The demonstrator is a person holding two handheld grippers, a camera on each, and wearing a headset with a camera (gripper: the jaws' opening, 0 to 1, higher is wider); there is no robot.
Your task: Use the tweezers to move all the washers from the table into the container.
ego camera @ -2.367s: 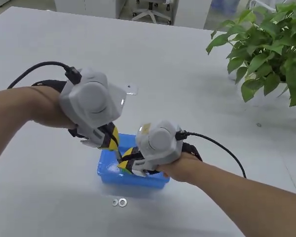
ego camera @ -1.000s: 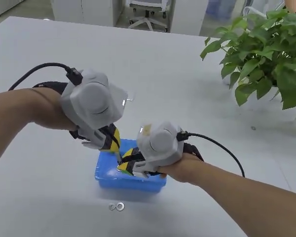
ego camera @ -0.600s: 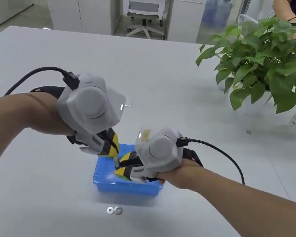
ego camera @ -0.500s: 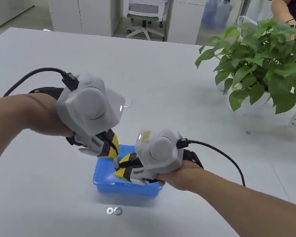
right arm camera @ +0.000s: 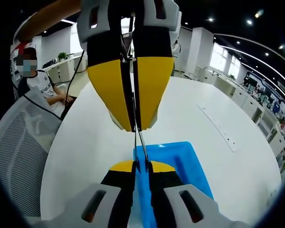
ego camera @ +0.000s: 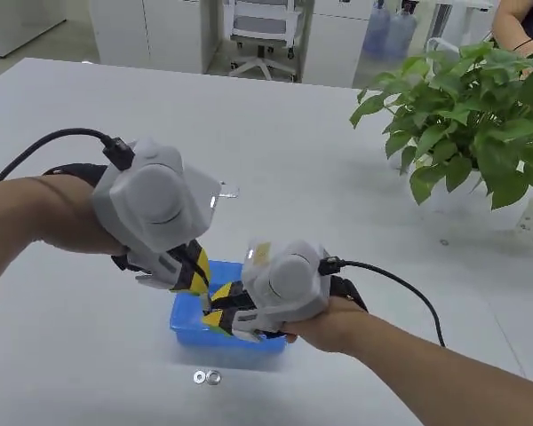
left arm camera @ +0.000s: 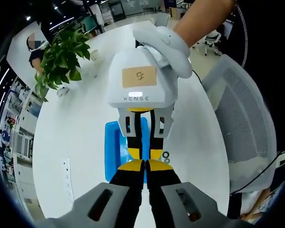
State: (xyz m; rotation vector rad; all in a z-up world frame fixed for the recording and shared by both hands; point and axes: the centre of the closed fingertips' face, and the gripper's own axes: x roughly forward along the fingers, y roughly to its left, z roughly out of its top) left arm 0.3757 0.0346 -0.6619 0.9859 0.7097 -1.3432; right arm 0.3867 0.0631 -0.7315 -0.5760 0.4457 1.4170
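Left gripper: jaws together, pinched on the tweezers. Their long axis runs jaw-to-jaw into the right gripper, likewise closed on them, over the container. Two washers lie touching on the table just outside its near wall, toward the person from both grippers.

Left forearm enters from the left, wrist bent, left gripper pitched steeply down; right forearm enters from lower right, right gripper lying low and aimed left. The two grippers face each other tip to tip, almost touching. Both sets of jaws are drawn together, with the thin tweezers running from between the left jaws to between the right jaws.
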